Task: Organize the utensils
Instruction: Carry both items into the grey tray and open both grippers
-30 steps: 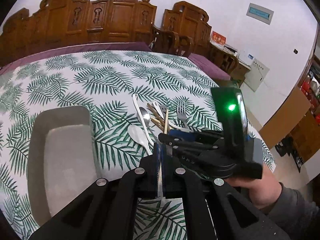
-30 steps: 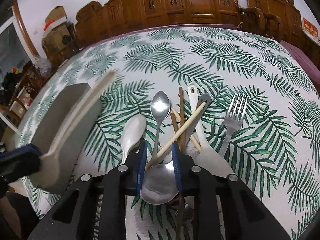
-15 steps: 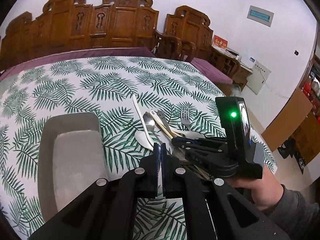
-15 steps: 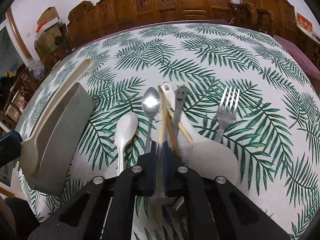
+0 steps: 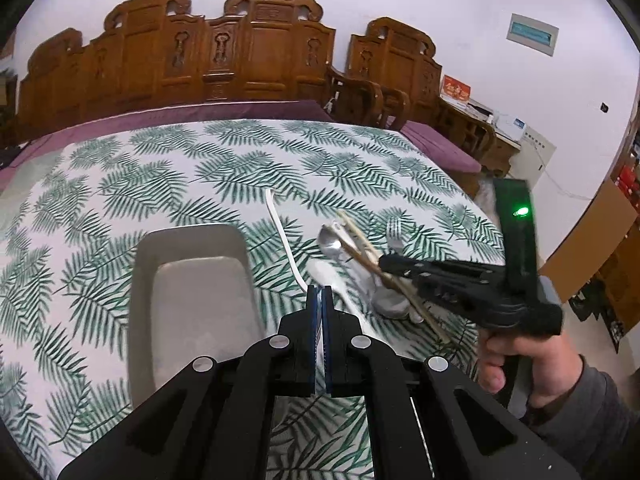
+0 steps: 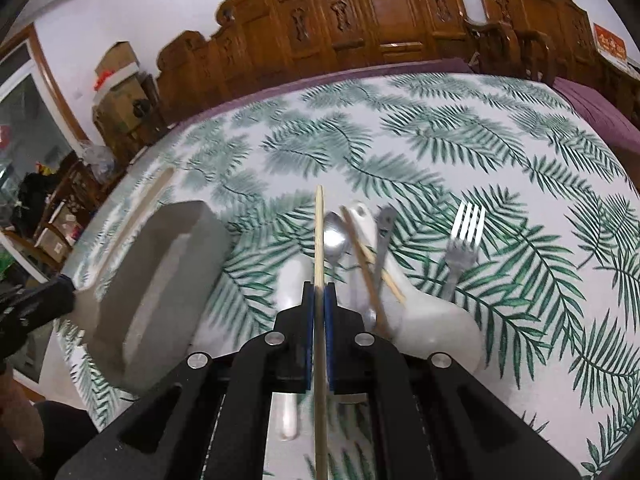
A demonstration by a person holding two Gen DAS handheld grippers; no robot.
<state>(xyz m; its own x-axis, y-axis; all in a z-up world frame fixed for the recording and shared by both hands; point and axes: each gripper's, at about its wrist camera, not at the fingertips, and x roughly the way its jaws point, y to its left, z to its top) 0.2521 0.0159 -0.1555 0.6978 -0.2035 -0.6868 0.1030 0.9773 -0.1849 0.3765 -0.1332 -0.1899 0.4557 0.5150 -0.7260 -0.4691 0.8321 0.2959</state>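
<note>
Right wrist view shows the right gripper (image 6: 319, 292) closed tight on a single pale chopstick (image 6: 319, 232), which runs straight up between the blue pads and juts well beyond them, its near end trailing back under the gripper body. The pile it comes from sits toward the table's right edge: a steel spoon (image 6: 335, 236), a second chopstick (image 6: 362, 264) lying crossed over a white ladle (image 6: 432, 320), a small grey utensil with a smiling face (image 6: 385, 236), a white spoon (image 6: 290, 280) and, a little apart, a fork (image 6: 464, 236). The grey tray (image 6: 160, 280) stands near the left edge of the leaf-print tablecloth (image 6: 440, 140).

In the left wrist view the left gripper (image 5: 319, 300) is fully shut on the end of a slim white utensil (image 5: 280, 232), whose curved handle reaches away over the cloth just right of the tray (image 5: 192, 240). What kind of utensil it is I cannot tell.

My worry is the thin grip on the chopstick: held at one point only, it could pivot or slip if swung quickly toward the tray. Its long free end might also snag the crossed chopstick or nudge the steel spoon. With both hands heading for the same tray, the grippers could collide above it.
</note>
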